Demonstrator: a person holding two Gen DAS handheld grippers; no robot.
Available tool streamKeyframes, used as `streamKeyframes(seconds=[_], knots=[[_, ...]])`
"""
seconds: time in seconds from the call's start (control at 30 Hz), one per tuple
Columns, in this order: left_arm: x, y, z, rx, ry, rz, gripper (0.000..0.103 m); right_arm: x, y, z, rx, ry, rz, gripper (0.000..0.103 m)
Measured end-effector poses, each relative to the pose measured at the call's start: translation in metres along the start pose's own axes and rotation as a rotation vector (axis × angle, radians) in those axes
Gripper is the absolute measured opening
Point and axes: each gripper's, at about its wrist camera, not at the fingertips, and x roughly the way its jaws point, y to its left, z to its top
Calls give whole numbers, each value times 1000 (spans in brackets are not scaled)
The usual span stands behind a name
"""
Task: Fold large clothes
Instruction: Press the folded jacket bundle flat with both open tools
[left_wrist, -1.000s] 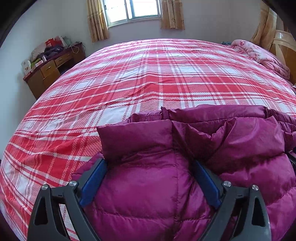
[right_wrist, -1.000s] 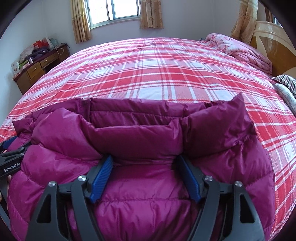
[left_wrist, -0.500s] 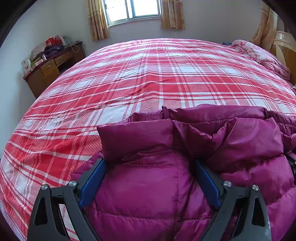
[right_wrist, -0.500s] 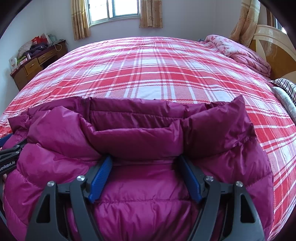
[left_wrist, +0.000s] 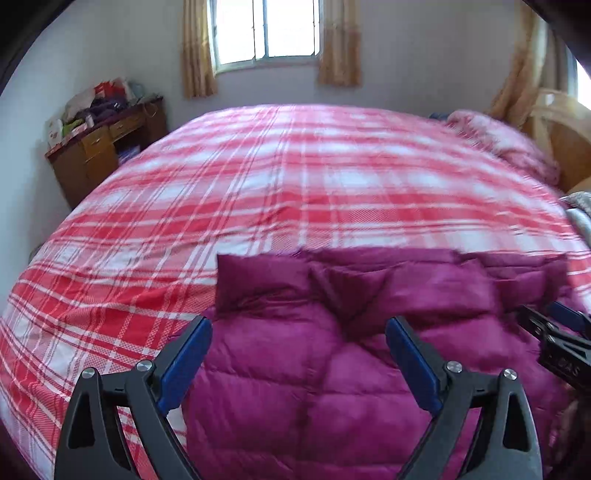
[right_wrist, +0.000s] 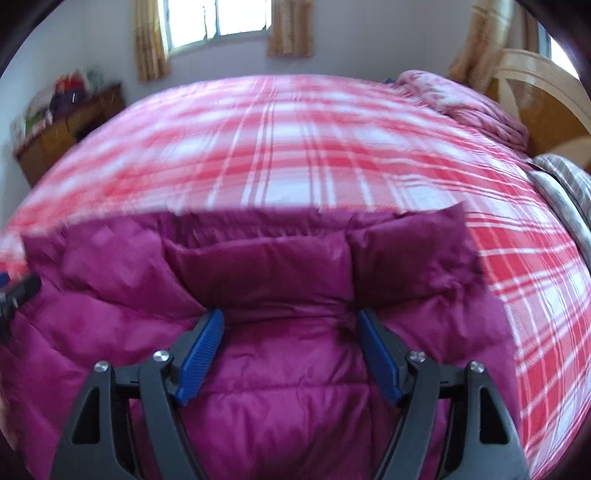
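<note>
I'm seeing one magenta puffer jacket (left_wrist: 332, 387), lying on the near part of the bed (left_wrist: 295, 192), which is wearing a red-and-white plaid cover. Two tools in play. Left tool (left_wrist: 298, 332): jaws standing wide, blue pads clear of the fabric, hovering over the jacket's left part. Right tool (right_wrist: 290, 325): jaws have just been opening a bit more, standing wide, with the jacket's folded band between the pads; I'm not seeing them pinching it, pad tips look just at the fold's edge. Both views are blurring, so contact is hard to call.

Jacket: quilted, puffy, horizontal stitch lines, folded into a squat block. A thick doubled-over band is running across its far edge, with one flap corner sticking up at each end.

Counting the rest relative to the jacket: one window (left_wrist: 266, 29) on the wall beyond it, with two curtains flanking; one wooden desk (left_wrist: 103, 147) far left, cluttered on top; one pink quilt (left_wrist: 506, 144) bundled far right; one striped pillow (right_wrist: 565, 192) at the right; one headboard (right_wrist: 546, 92) behind that.
</note>
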Motion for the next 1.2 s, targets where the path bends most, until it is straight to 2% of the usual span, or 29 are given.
streamKeyframes(seconds=[0.03, 0.1, 0.2, 0.23, 0.3, 0.43, 0.57, 0.77, 0.9, 0.97, 1.03, 1.1, 1.2], knots=[[-9, -9, -4, 20, -26, -14, 95, -10, 6, -2, -2, -19, 26, 81], [-4, -24, -14, 64, -7, -3, 96, -17, 22, -11, -44, -19, 61, 82], [26, -35, -29, 98, 69, 63, 96, 0, 42, -30, -128, 39, 32, 82], [28, -33, -31, 85, 60, 64, 96, 4, 42, -35, -137, 23, 14, 82], [30, -28, -33, 52, 36, 59, 96, 9, 38, -36, -115, 29, 25, 83], [38, -30, -34, 58, 62, 66, 98, 22, 38, -35, -127, 62, 12, 88], [41, -33, -35, 69, 69, 80, 99, 24, 44, -37, -143, 59, -19, 88], [42, -33, -34, 65, 78, 76, 99, 24, 44, -38, -141, 63, -21, 89], [42, -28, -32, 58, 77, 52, 99, -2, 38, -39, -87, 51, -10, 89], [38, -24, -33, 45, 74, 25, 99, -25, 39, -48, -74, 8, 10, 89], [28, -17, -33, 21, 66, -4, 99, -37, 45, -62, -88, 11, 20, 90], [7, -7, -37, -2, 29, -18, 99, -32, 51, -73, -125, 44, -11, 90], [-22, 2, -49, 2, -20, -6, 99, -25, 57, -85, -149, 20, -43, 95]])
